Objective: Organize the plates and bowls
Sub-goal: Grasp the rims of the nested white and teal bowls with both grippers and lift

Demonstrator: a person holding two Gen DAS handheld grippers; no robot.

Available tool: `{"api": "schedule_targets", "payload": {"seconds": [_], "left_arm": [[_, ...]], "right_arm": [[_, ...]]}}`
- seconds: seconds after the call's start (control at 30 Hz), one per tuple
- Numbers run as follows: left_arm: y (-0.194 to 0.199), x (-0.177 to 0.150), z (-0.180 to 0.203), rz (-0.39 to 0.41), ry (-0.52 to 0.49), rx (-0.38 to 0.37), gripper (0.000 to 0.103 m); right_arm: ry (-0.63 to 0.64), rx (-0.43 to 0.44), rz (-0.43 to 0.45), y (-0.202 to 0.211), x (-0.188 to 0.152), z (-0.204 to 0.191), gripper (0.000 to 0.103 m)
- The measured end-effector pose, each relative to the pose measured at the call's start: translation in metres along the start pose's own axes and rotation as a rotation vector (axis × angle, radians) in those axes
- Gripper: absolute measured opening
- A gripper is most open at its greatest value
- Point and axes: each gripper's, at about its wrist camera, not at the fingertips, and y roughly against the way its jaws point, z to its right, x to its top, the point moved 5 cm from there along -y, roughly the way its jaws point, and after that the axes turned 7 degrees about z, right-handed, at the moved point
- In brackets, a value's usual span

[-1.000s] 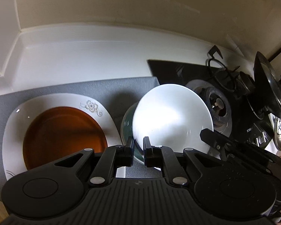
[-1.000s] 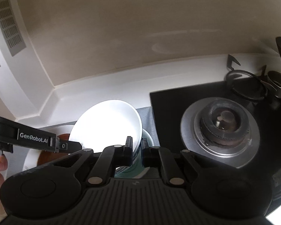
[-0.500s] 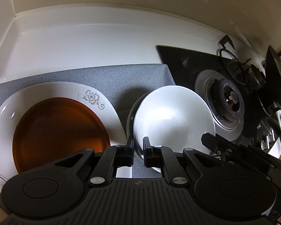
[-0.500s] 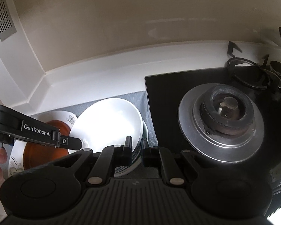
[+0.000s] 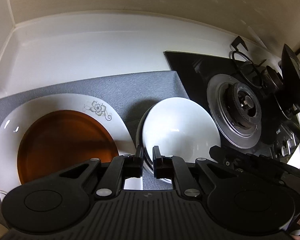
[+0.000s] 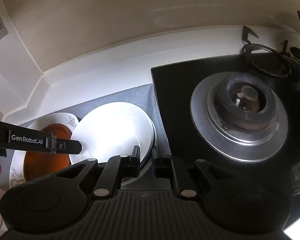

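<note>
Right wrist view: right gripper (image 6: 145,161) jaws opening astride white bowl (image 6: 112,132) rim, bowl nested on stack; left gripper (image 5: 148,163) pinched on opposite rim.

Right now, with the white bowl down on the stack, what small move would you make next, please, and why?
Probably finish opening the right gripper and lift it clear: its jaws are opening, and the white bowl already sits nested in the bowl below. The left gripper is shut on its rim, so release that next.
</note>
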Motion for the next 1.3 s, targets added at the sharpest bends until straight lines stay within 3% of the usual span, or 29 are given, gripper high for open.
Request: {"api": "schedule_targets", "payload": {"seconds": [0.1,0.2,0.37,0.43,0.47,0.53,0.6,0.73,0.83,0.97,1.07,1.1,1.17,1.23,1.3], "left_arm": [[0.0,-0.001,0.001,0.009,-0.02,0.011,0.01],[-0.005,-0.001,-0.002,0.001,0.008,0.002,0.01],[-0.004,0.0,-0.001,0.011,-0.005,-0.001,0.01],[-0.003,0.0,-0.002,0.006,-0.001,-0.015,0.014],[-0.002,0.001,-0.003,0.009,0.009,-0.025,0.016],[0.004,0.004,-0.007,0.036,0.024,-0.037,0.023],[0.009,0.01,-0.008,0.057,0.024,-0.05,0.036],[0.008,0.025,-0.007,0.059,0.002,-0.03,0.038],[0.001,0.035,0.002,0.031,-0.039,-0.041,0.048],[-0.015,0.043,0.014,0.011,-0.115,-0.007,0.047],[-0.035,0.047,0.018,-0.055,-0.14,-0.03,0.044],[-0.042,0.046,0.018,-0.08,-0.155,-0.021,0.037],[-0.056,0.045,0.018,-0.101,-0.23,0.078,0.029],[-0.061,0.04,0.019,-0.111,-0.252,0.056,0.018],[-0.06,0.036,0.019,-0.098,-0.281,0.06,0.017]], "right_arm": [[0.001,-0.006,0.016,0.005,0.0,-0.001,0.038],[-0.014,0.006,0.006,0.006,-0.002,0.001,0.043],[-0.069,0.051,0.001,0.006,-0.003,0.005,0.065],[-0.093,0.073,0.01,0.008,-0.005,0.007,0.084],[-0.097,0.085,0.017,0.01,-0.006,0.007,0.086],[-0.091,0.098,0.04,0.014,-0.008,0.006,0.086],[-0.111,0.091,0.064,0.018,-0.009,0.011,0.086],[-0.187,0.178,0.055,0.016,-0.011,0.019,0.087],[-0.193,0.203,0.049,0.015,-0.008,0.018,0.09],[-0.299,0.281,0.031,0.006,-0.006,0.025,0.089],[-0.373,0.28,0.018,0.0,-0.008,0.033,0.079],[-0.383,0.276,0.005,-0.003,-0.01,0.034,0.077],[-0.386,0.263,-0.028,-0.008,-0.014,0.035,0.069],[-0.372,0.241,-0.037,-0.009,-0.016,0.035,0.046],[-0.321,0.21,-0.036,-0.01,-0.019,0.032,0.034]]}}
